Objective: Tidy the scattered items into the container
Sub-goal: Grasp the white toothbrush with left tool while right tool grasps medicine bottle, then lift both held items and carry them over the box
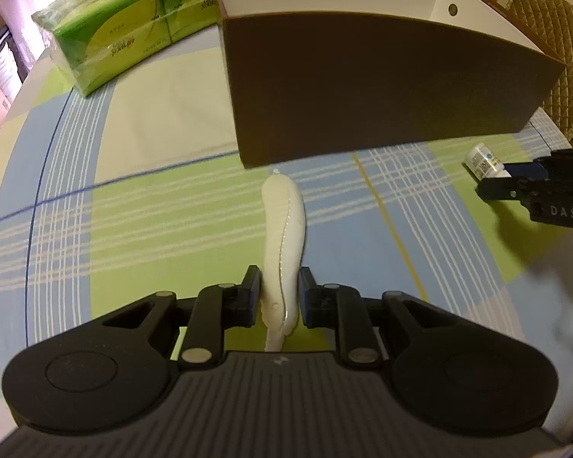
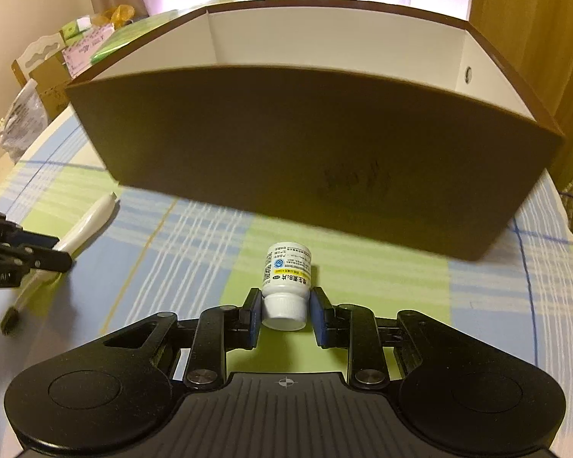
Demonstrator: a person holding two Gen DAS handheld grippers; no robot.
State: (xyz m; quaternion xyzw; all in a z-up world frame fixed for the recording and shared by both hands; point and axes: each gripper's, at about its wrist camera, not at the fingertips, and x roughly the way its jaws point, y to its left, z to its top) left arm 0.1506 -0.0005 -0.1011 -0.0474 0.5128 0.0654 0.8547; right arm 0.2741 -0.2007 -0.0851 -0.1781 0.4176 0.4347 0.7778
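Observation:
A white electric toothbrush [image 1: 283, 244] lies on the checked tablecloth, its handle between the fingers of my left gripper [image 1: 279, 297], which is closed onto it. It also shows in the right wrist view [image 2: 80, 229]. A small white pill bottle [image 2: 286, 282] lies on its side, cap toward the camera, between the fingers of my right gripper [image 2: 284, 315]; the pads sit at the cap, nearly touching. The bottle also shows in the left wrist view [image 1: 483, 162]. The brown box [image 2: 305, 160] with white inside stands just behind both items.
A pack of green tissue boxes [image 1: 126, 34] sits at the far left of the table. A padded chair [image 1: 557, 57] stands beyond the table's right edge. Cartons and bags [image 2: 49, 76] stand off the table's left side.

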